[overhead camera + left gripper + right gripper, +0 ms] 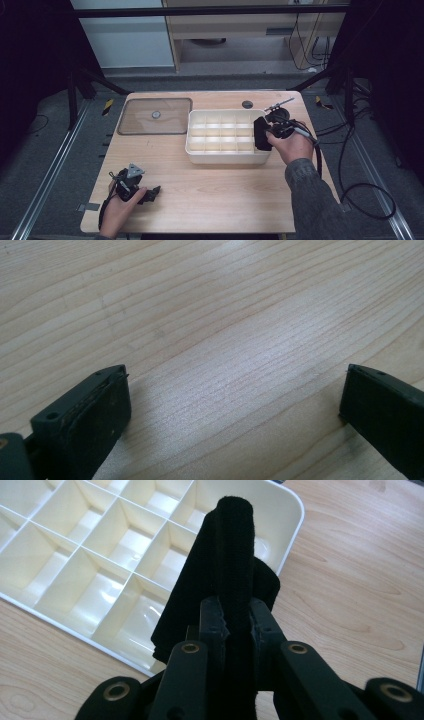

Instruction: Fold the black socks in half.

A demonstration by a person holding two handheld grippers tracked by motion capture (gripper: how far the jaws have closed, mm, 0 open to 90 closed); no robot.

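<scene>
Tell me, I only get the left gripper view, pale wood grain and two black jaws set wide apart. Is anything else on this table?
Observer: Yes, a cream plastic divided tray sits toward the right.
Operator: Anything in it?
Observer: Its compartments look empty; the right gripper holds a folded black cloth over the tray's right end.
Operator: Does it have a lid?
Observer: A clear, dark-rimmed rectangular lid lies flat on the table, left of the tray.

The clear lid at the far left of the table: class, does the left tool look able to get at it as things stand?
Probably yes. The left tool lies open near the table's front edge, holding nothing, and bare wood lies between it and the clear lid. The divided tray sits off to the right, out of the way.
</scene>
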